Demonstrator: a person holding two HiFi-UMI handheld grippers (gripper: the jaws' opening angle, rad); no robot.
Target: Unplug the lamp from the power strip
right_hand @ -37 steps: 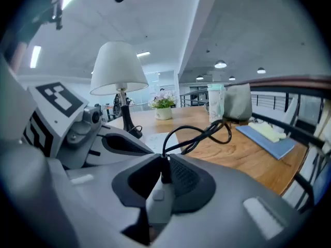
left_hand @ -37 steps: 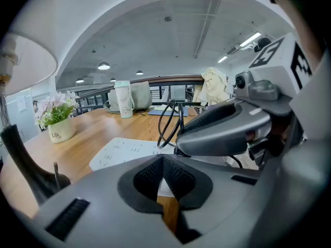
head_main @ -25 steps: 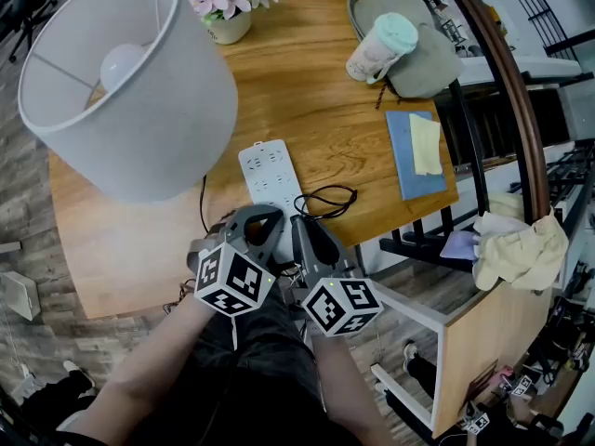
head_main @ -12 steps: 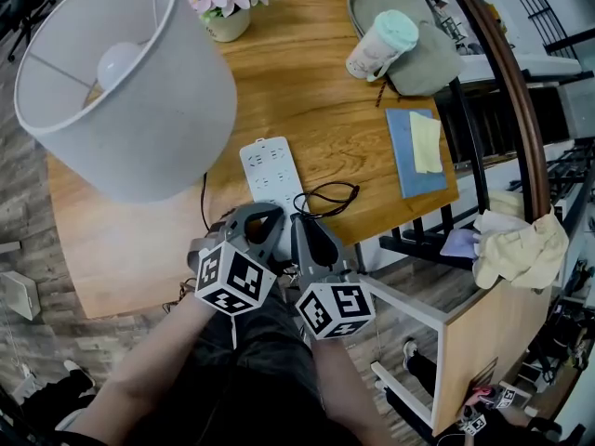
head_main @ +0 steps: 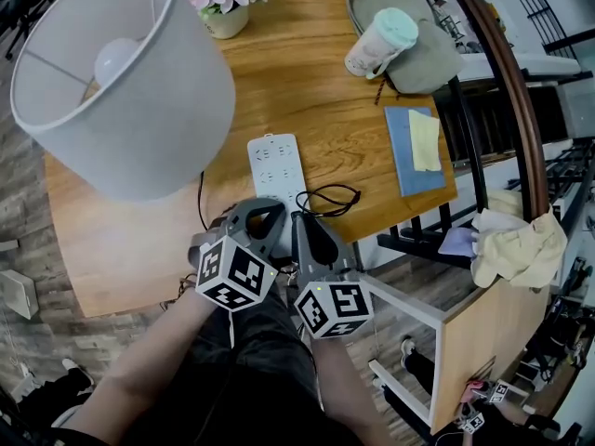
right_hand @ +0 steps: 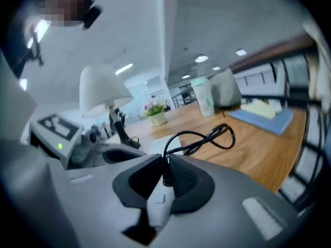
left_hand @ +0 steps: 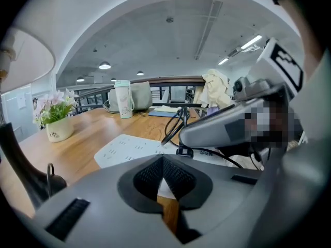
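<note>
On the wooden table (head_main: 316, 91) a white power strip (head_main: 271, 163) lies in front of the lamp with the white shade (head_main: 121, 91). A black cord (head_main: 327, 198) loops to the strip's right. Both grippers meet at the strip's near end. My right gripper (right_hand: 164, 172) has its pads closed around the black plug (right_hand: 166, 180), and the cord (right_hand: 207, 137) leads away from it. My left gripper (left_hand: 163, 161) is beside it with its tips together, over the strip's near end (left_hand: 129, 148). Whether it grips the strip is hidden. In the head view the left gripper (head_main: 267, 207) and right gripper (head_main: 299, 219) nearly touch.
A flower pot (head_main: 228, 3) stands at the table's far edge. A lidded cup (head_main: 381, 45) leans on a grey bag (head_main: 423, 40) at the far right. A blue notebook (head_main: 402, 156) lies near the right edge, and a black metal frame (head_main: 437, 240) stands beyond it.
The right gripper's marker cube has shifted slightly left, toward the left one. The left gripper has stayed in place.
</note>
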